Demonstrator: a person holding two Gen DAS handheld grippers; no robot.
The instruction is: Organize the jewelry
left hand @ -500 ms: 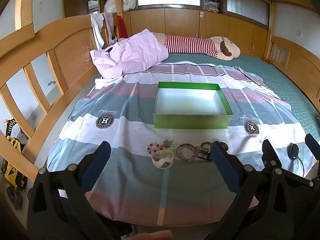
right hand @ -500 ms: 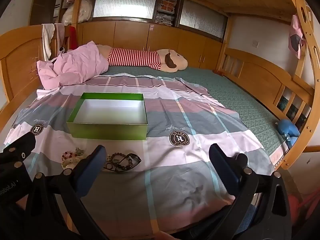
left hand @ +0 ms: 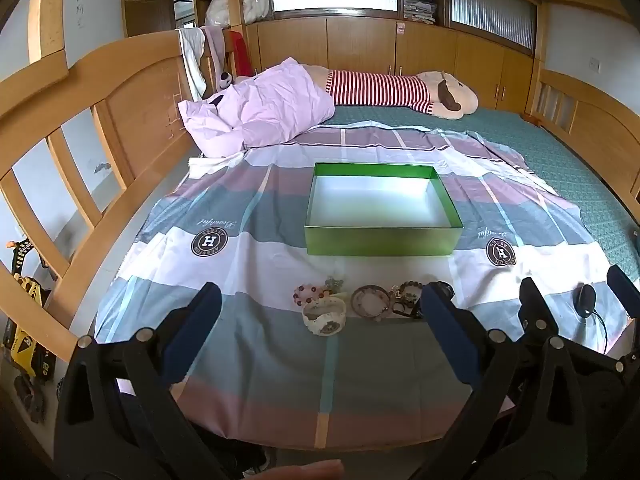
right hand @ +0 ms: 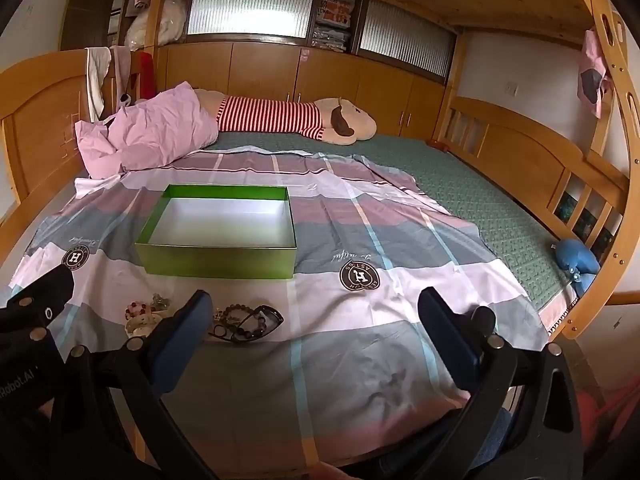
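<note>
An empty green box (left hand: pixel 382 236) with a white inside sits on the striped bedsheet; it also shows in the right wrist view (right hand: pixel 216 256). In front of it lies a row of jewelry: a pink bead bracelet (left hand: pixel 310 293), a white watch (left hand: pixel 325 317), a pinkish bangle (left hand: pixel 371 300) and dark bead bracelets (left hand: pixel 408 296), the dark ones also in the right wrist view (right hand: pixel 244 320). My left gripper (left hand: pixel 320 316) is open and empty, just short of the jewelry. My right gripper (right hand: pixel 316 316) is open and empty, to the right of the jewelry.
A pink pillow (left hand: pixel 260 116) and a striped plush toy (left hand: pixel 400 90) lie at the head of the bed. Wooden rails (left hand: pixel 80 168) border the left side and another rail (right hand: pixel 580 184) the right. A black corded object (left hand: pixel 586 300) lies on the sheet near the right gripper.
</note>
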